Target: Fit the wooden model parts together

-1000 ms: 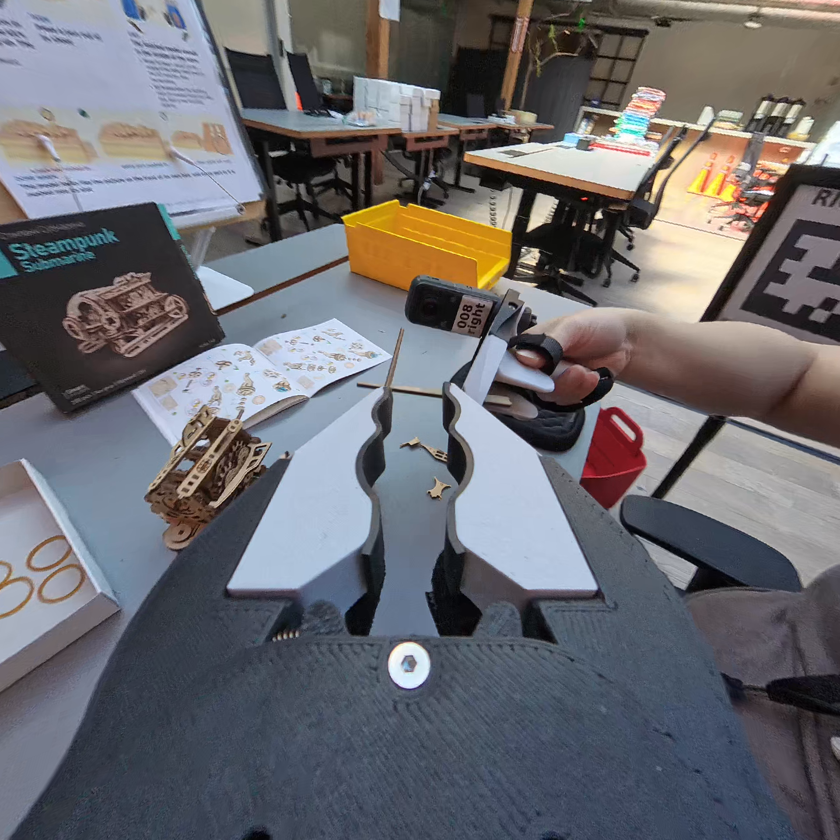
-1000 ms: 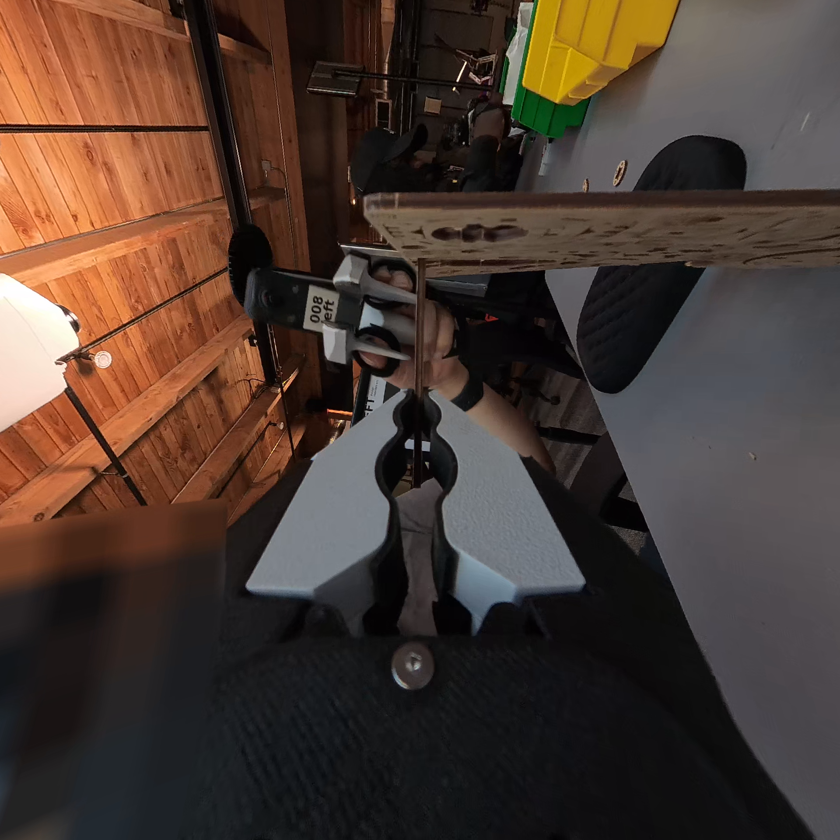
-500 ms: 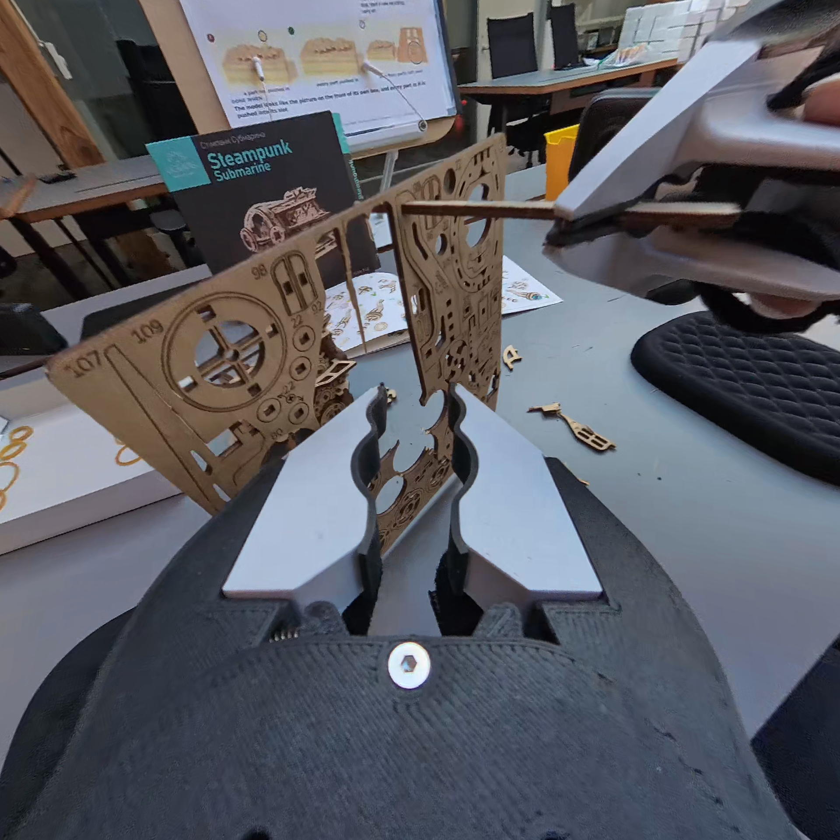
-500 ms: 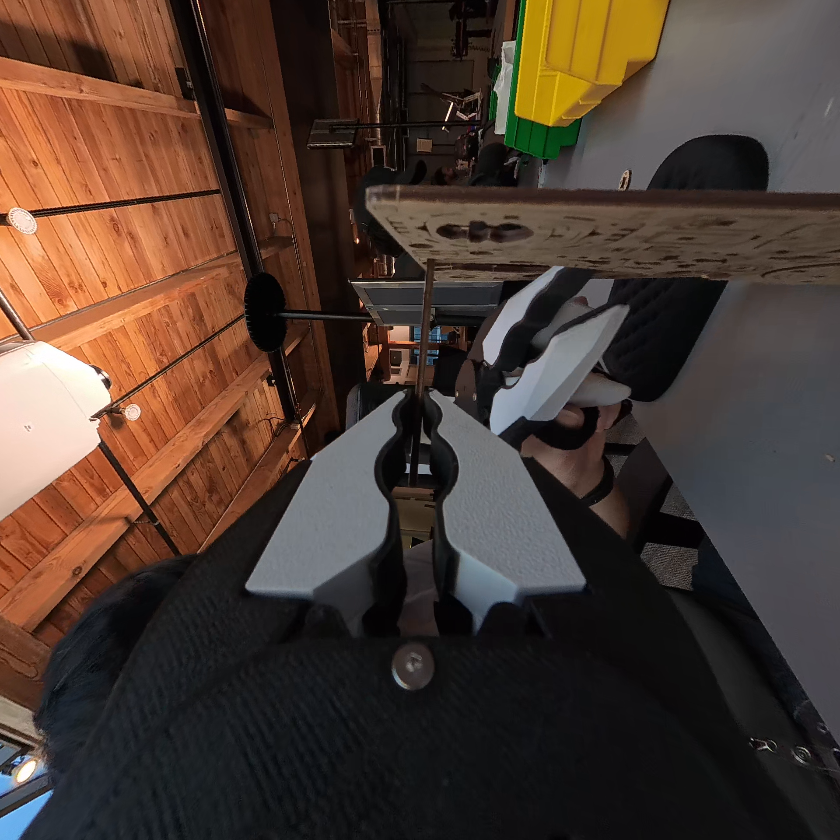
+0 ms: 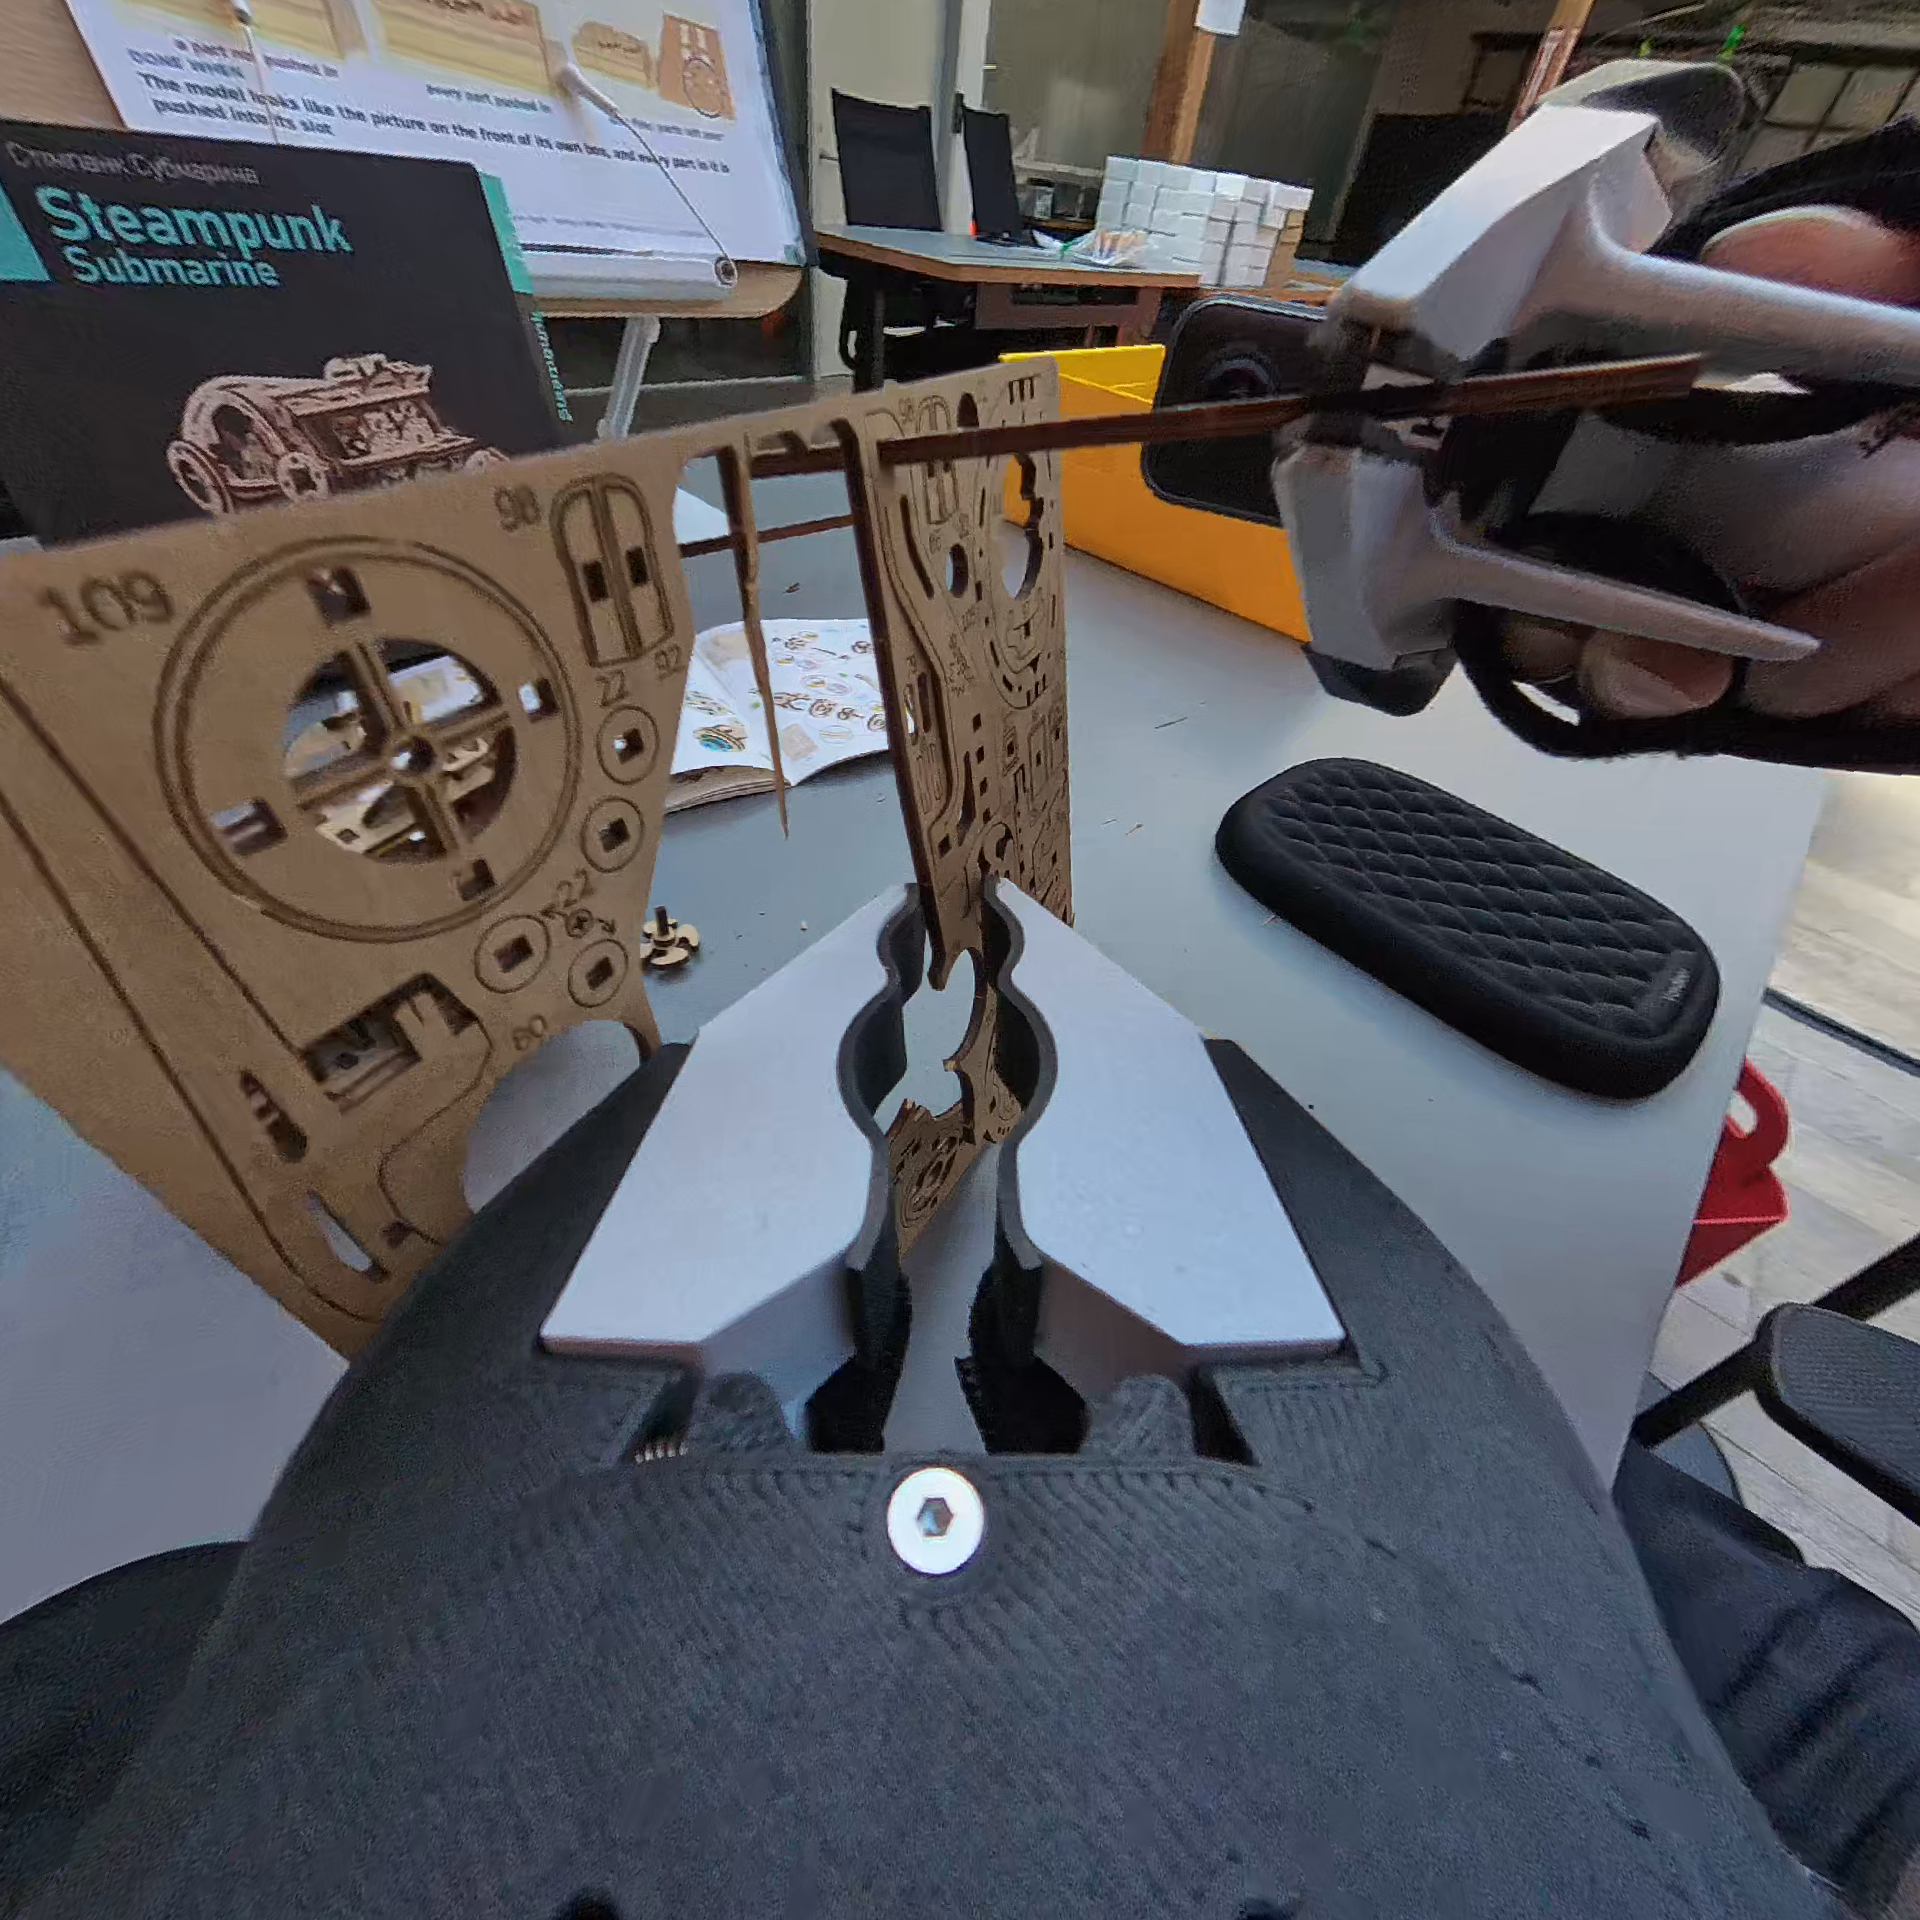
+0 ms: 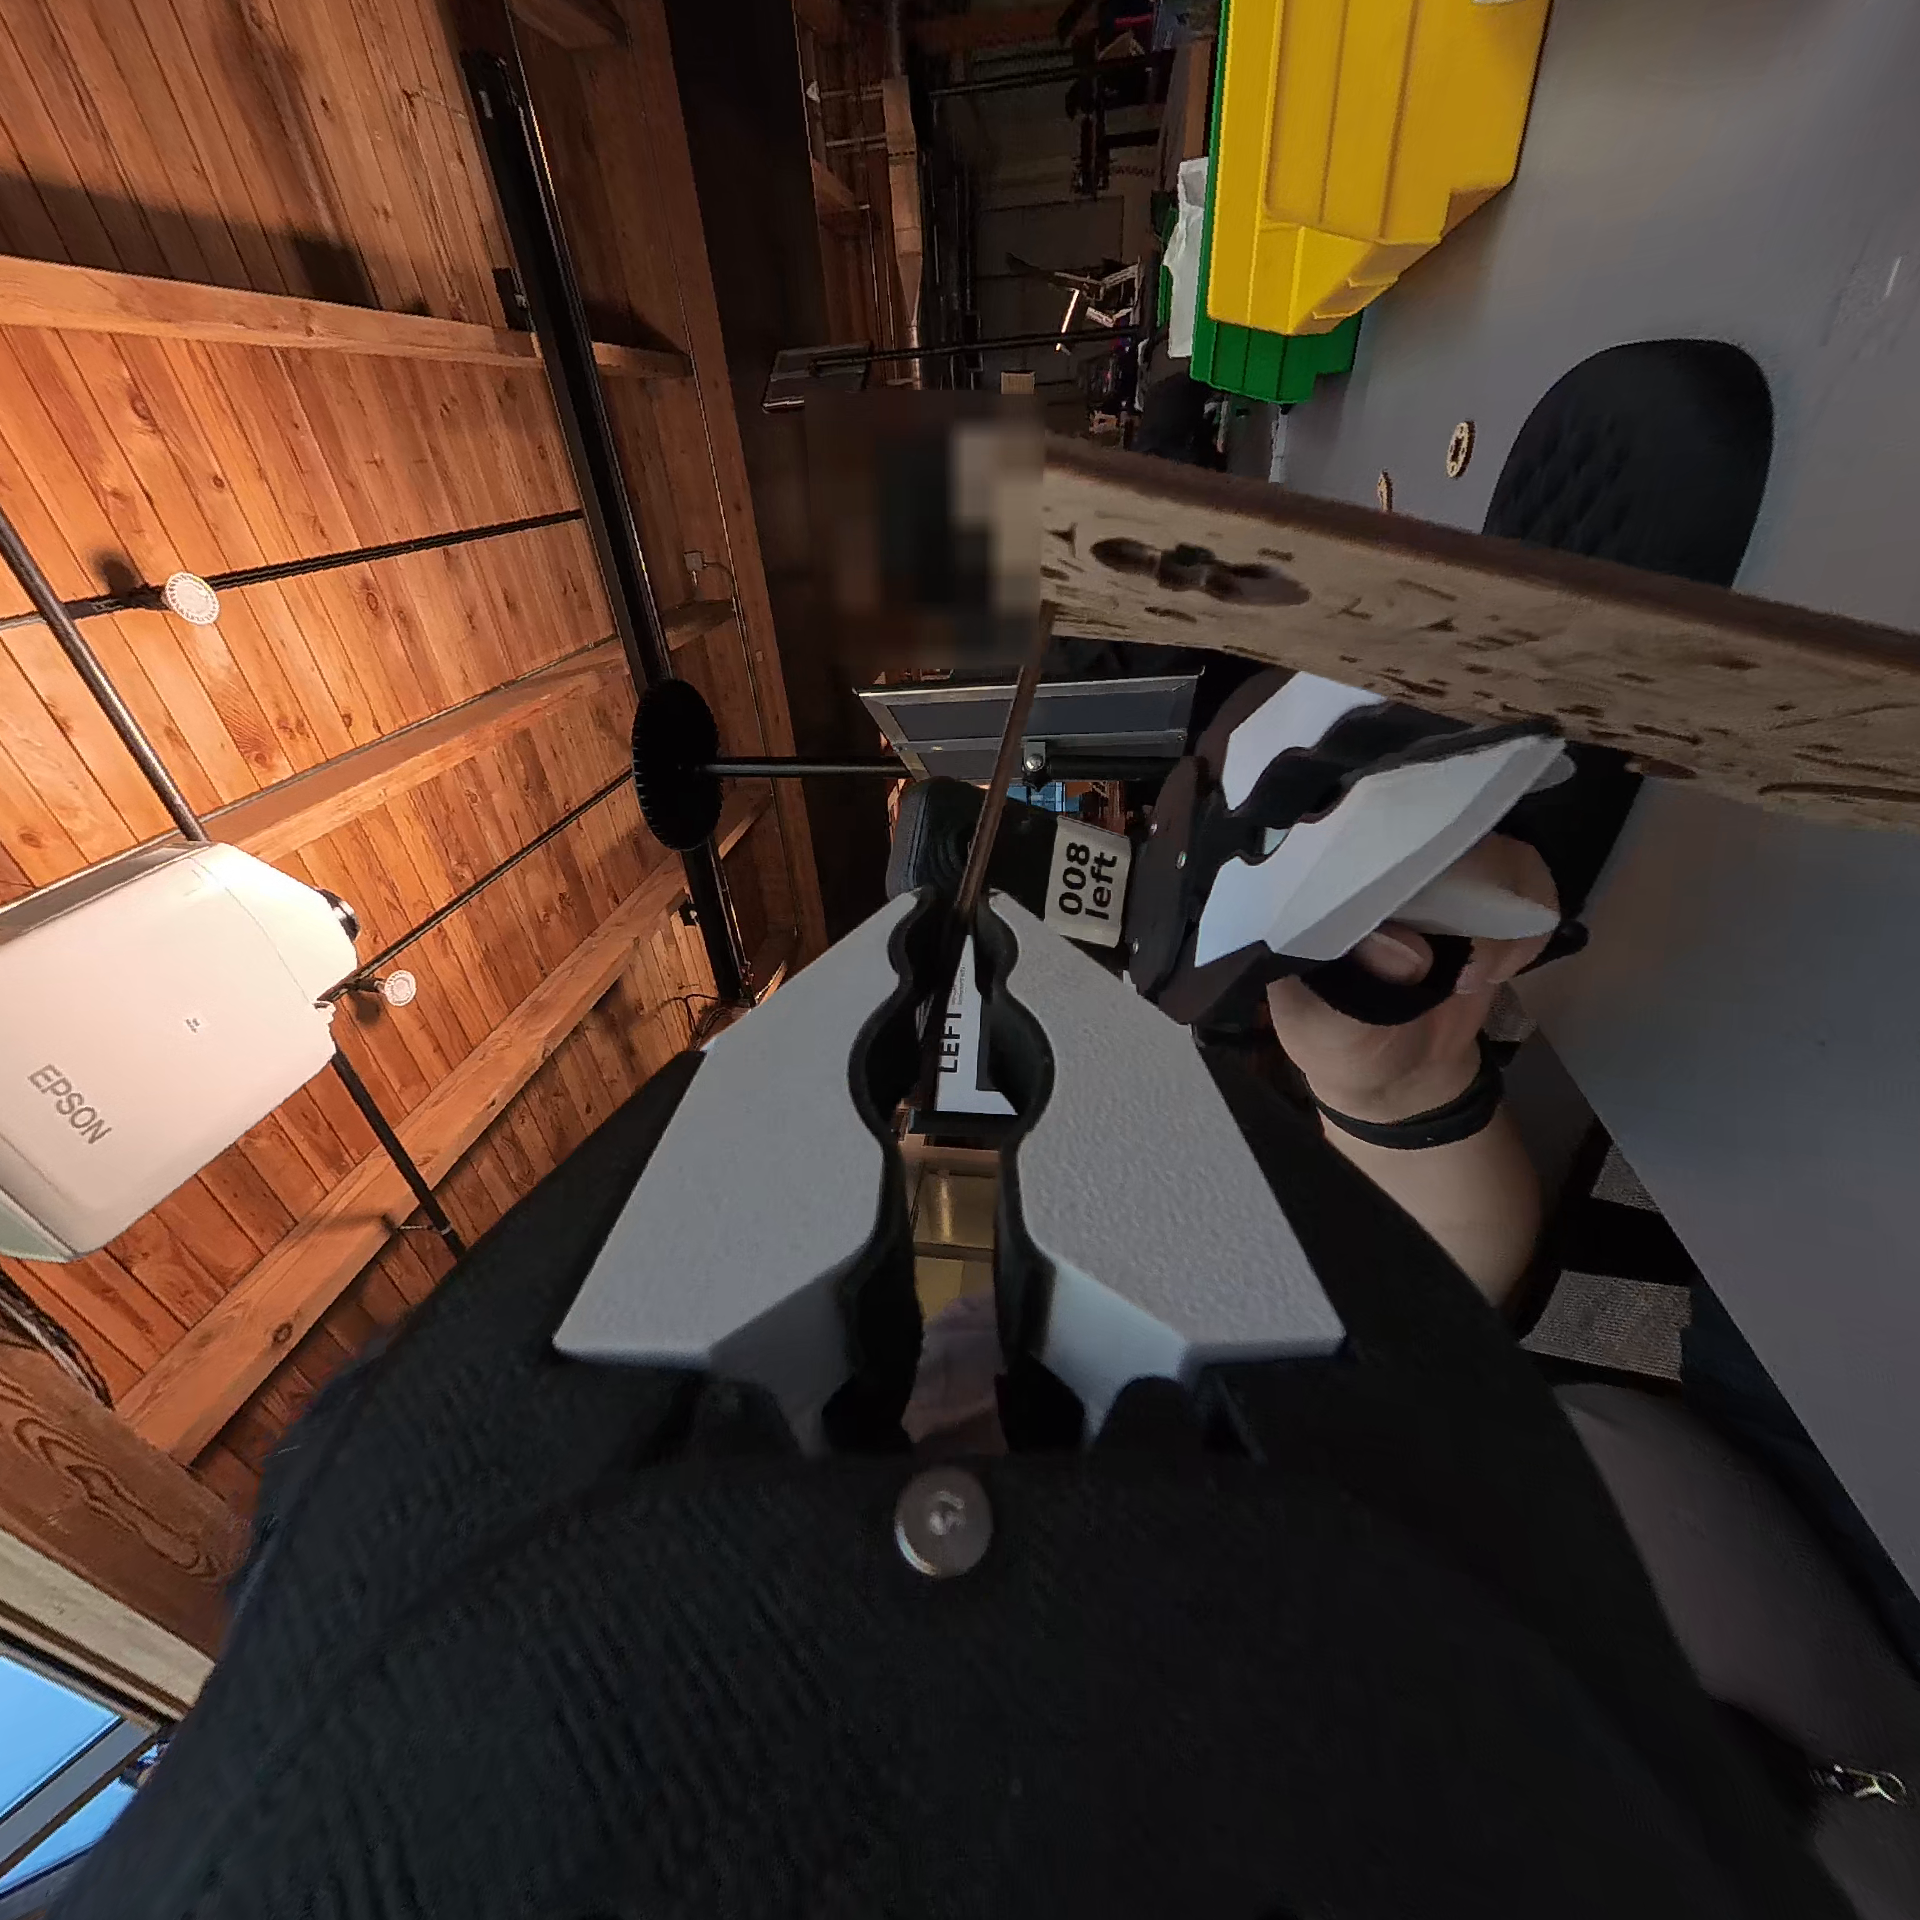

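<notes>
A laser-cut wooden sheet (image 5: 343,790) with numbered parts stands upright over the grey table (image 5: 1195,727). My left gripper (image 5: 951,935) is shut on the sheet's lower right corner, which passes between its fingertips. My right gripper (image 5: 1314,416) comes in from the upper right and is shut on the sheet's thin top strip. In the right wrist view my right gripper (image 6: 951,914) pinches that strip edge-on, the sheet (image 6: 1455,623) runs across to the right, and the left gripper (image 6: 1496,743) clamps its underside. A partly built wooden model (image 5: 384,769) shows through a hole in the sheet.
A black kit box (image 5: 260,343) and a poster board (image 5: 468,104) stand at the back left. An open booklet (image 5: 790,707), a small loose wooden part (image 5: 670,935), a yellow bin (image 5: 1143,499) and a black wrist pad (image 5: 1455,914) lie on the table. A red bin (image 5: 1735,1174) sits beyond its right edge. The gap from one gripper's tips to the other's is roughly 10 cm.
My left gripper has swung from facing the table to the raised sheet and closed its jaws on the lower corner. My right gripper still holds the sheet's top strip.
</notes>
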`<control>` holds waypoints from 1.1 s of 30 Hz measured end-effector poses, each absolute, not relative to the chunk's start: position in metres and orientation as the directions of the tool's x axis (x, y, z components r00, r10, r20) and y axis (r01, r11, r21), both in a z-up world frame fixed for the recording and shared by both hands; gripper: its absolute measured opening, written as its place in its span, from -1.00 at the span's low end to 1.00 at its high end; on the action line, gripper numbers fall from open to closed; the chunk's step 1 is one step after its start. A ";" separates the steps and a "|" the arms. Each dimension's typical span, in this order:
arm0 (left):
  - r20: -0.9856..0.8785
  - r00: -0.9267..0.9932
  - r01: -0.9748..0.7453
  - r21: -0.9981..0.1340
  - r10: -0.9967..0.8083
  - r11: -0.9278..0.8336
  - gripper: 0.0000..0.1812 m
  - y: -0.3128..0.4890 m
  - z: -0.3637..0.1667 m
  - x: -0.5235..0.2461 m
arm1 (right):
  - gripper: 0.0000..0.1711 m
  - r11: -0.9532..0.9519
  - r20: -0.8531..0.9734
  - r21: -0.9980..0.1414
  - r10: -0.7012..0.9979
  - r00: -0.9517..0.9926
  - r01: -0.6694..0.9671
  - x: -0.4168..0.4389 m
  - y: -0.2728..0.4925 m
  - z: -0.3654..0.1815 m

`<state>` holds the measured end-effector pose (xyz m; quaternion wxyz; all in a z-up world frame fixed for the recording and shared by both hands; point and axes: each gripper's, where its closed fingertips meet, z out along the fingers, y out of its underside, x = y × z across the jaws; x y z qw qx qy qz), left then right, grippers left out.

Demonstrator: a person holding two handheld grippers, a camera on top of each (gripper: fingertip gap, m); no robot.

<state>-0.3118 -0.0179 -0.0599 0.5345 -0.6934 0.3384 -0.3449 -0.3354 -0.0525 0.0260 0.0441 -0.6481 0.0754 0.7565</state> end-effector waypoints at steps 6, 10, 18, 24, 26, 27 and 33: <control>0.249 0.460 -0.052 -0.951 -0.852 -0.306 -0.96 -0.021 -0.059 -0.313 | -0.78 -0.999 -0.992 0.020 -0.016 -0.126 -0.037 -0.334 -0.063 0.035; 0.286 0.464 -0.031 -0.941 -0.839 -0.338 -0.96 -0.015 -0.060 -0.319 | -0.69 -0.997 -0.999 -0.035 0.033 -0.031 0.068 -0.330 -0.077 0.041; 0.313 0.436 -0.027 -0.933 -0.844 -0.360 -0.97 -0.016 -0.059 -0.320 | -0.95 -0.834 -0.768 -0.478 0.549 0.329 0.277 -0.308 -0.082 0.007; 0.338 0.428 -0.044 -0.918 -0.838 -0.393 -0.96 -0.017 -0.059 -0.320 | -1.00 -0.826 -0.785 -0.526 0.564 0.257 0.204 -0.300 -0.078 0.005; 0.380 0.421 -0.033 -0.901 -0.824 -0.432 -0.97 -0.016 -0.059 -0.322 | -0.99 -0.776 -0.675 -0.574 0.630 0.384 0.263 -0.291 -0.076 -0.012; 0.395 0.422 -0.027 -0.894 -0.816 -0.447 -0.97 -0.015 -0.060 -0.322 | -1.00 -0.754 -0.605 -0.587 0.650 0.459 0.294 -0.285 -0.074 -0.021; 0.399 0.428 -0.001 -0.897 -0.811 -0.442 -0.96 -0.012 -0.060 -0.323 | -1.00 -0.761 -0.430 -0.479 0.638 0.639 0.437 -0.280 -0.091 -0.063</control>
